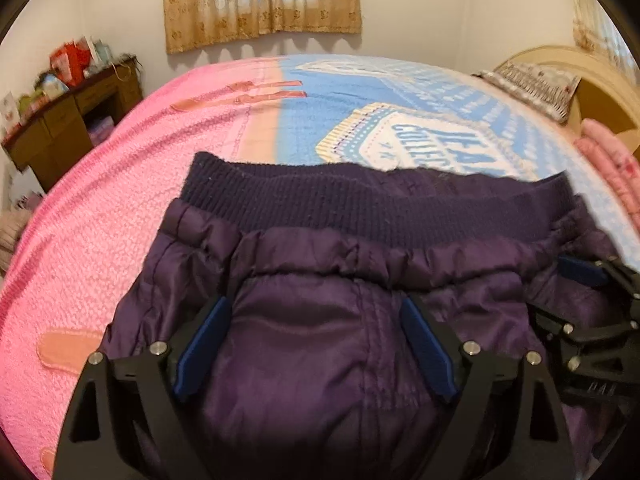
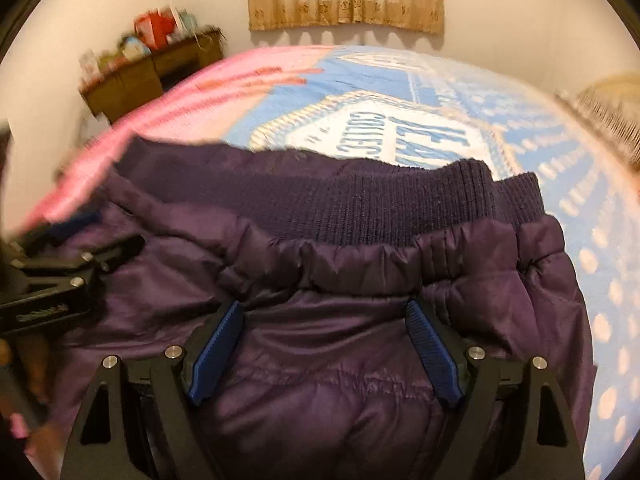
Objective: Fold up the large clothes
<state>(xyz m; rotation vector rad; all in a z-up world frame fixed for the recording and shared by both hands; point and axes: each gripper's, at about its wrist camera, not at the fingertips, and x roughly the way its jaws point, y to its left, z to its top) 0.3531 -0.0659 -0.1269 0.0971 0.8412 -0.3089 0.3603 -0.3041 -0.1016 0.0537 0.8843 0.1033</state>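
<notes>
Facing the ribbed waistband (image 1: 360, 200), you are hovering both sets of jaws wide apart, gripping nothing, over the purple jacket (image 1: 320, 360). Its band is running crosswise just beyond the left gripper (image 1: 316, 312) and right gripper (image 2: 324, 316), both equally near.

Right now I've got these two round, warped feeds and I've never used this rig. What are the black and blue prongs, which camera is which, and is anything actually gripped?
The prongs are handheld two-finger grippers; a person carries one in each hand. Each picture comes from a fisheye camera on one gripper, looking forward along its fingers. In the left wrist view the left gripper fills the bottom, and the right gripper shows at the right edge. In the right wrist view the right gripper is at the bottom. Both sit over purple padded trousers with a ribbed waistband, on a bed with a pink and blue blanket. Both grippers' fingers stand wide apart with fabric between them, so nothing is clamped. Behind are a curtain and a cluttered wooden desk.
</notes>
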